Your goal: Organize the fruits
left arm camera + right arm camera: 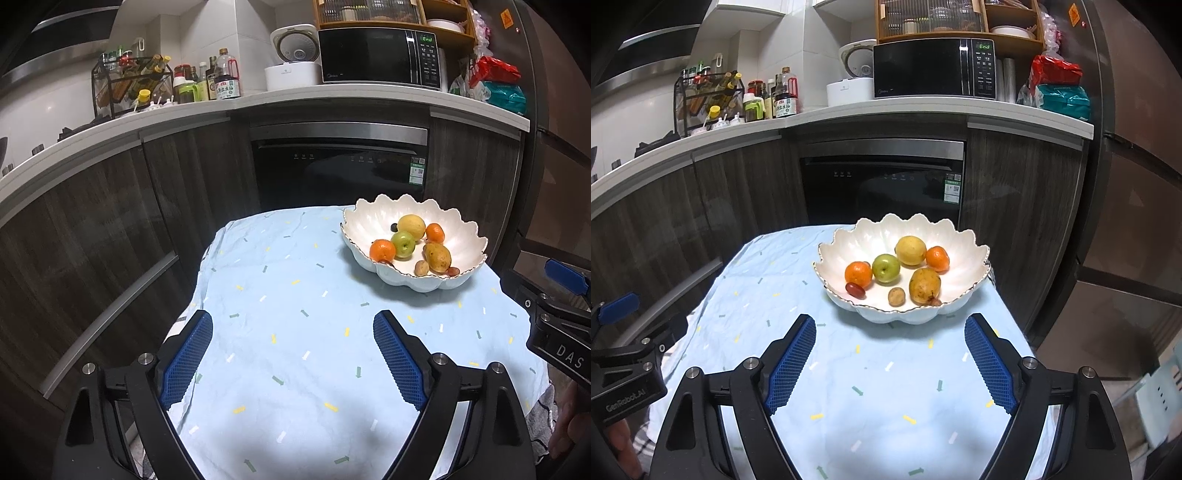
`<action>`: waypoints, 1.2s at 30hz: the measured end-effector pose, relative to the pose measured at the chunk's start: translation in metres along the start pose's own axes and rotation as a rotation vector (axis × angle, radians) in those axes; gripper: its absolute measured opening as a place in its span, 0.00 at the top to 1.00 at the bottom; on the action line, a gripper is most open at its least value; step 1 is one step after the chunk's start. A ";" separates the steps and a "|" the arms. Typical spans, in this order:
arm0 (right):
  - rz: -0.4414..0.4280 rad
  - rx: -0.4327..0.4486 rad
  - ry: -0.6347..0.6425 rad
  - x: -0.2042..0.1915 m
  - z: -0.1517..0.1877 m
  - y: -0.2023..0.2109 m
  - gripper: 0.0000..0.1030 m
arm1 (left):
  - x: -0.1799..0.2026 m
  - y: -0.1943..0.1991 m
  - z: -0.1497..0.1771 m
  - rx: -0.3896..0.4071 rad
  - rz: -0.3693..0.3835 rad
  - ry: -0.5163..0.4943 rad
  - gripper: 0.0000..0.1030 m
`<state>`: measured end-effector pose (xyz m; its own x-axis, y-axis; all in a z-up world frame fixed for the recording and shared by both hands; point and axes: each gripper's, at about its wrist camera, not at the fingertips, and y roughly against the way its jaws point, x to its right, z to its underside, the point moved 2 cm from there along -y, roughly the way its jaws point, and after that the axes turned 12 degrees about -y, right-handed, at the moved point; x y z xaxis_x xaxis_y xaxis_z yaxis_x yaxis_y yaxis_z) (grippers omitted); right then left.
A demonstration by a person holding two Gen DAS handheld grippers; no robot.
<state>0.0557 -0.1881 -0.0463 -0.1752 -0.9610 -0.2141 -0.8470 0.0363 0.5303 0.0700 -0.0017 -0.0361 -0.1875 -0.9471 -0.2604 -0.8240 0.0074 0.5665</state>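
A white scalloped bowl [967, 254] [373, 216] stands on the far right part of a table with a pale blue cloth [879, 369] [288, 295]. In it lie a yellow lemon [910, 250], a green apple [885, 268], two oranges [858, 274] [937, 258], a brownish pear [924, 285], a small brown fruit [896, 296] and a dark red date [854, 290]. My right gripper [890, 325] hangs open just in front of the bowl, nothing between its blue pads. My left gripper [293, 321] is open over bare cloth, to the bowl's left.
Behind the table runs a dark cabinet front with a built-in dishwasher [882, 184]. The counter above holds a microwave [934, 68], a rice cooker [855, 55] and a bottle rack [709, 99]. A fridge [1137, 147] stands at the right.
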 end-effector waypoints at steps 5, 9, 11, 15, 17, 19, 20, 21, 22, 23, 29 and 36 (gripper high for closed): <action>0.001 0.001 0.002 0.001 0.000 0.000 0.19 | -0.001 0.001 0.000 0.005 -0.009 0.007 0.07; 0.006 0.006 0.000 0.002 0.000 -0.001 0.15 | -0.002 0.002 0.001 0.006 -0.012 0.011 0.06; 0.008 0.009 -0.001 0.002 -0.001 -0.001 0.15 | -0.002 0.002 0.001 0.006 -0.014 0.015 0.05; 0.010 0.010 0.000 0.003 0.000 -0.001 0.14 | -0.004 0.003 0.002 0.007 -0.020 0.026 0.03; 0.010 0.010 0.000 0.003 0.000 -0.001 0.14 | -0.005 0.003 0.002 0.007 -0.016 0.035 0.03; 0.011 0.011 0.000 0.003 0.000 -0.001 0.14 | -0.006 0.003 0.002 0.006 -0.018 0.041 0.03; 0.011 0.011 0.001 0.003 0.000 -0.001 0.14 | -0.006 0.003 0.002 0.007 -0.020 0.042 0.03; 0.010 0.010 0.000 0.003 0.000 -0.001 0.14 | -0.007 0.003 0.002 0.006 -0.021 0.042 0.03; 0.010 0.010 0.000 0.003 0.000 -0.001 0.14 | -0.007 0.003 0.002 0.006 -0.020 0.042 0.03; 0.010 0.011 0.000 0.003 0.000 -0.001 0.14 | -0.007 0.003 0.002 0.004 -0.017 0.041 0.03; 0.011 0.009 -0.001 0.003 0.001 0.000 0.14 | -0.008 0.002 0.003 0.000 -0.014 0.042 0.03; 0.011 0.008 -0.001 0.003 0.000 -0.001 0.14 | -0.007 0.002 0.004 -0.003 -0.018 0.036 0.03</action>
<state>0.0556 -0.1908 -0.0476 -0.1849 -0.9601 -0.2096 -0.8492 0.0487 0.5259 0.0675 0.0063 -0.0359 -0.1530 -0.9581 -0.2422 -0.8257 -0.0107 0.5640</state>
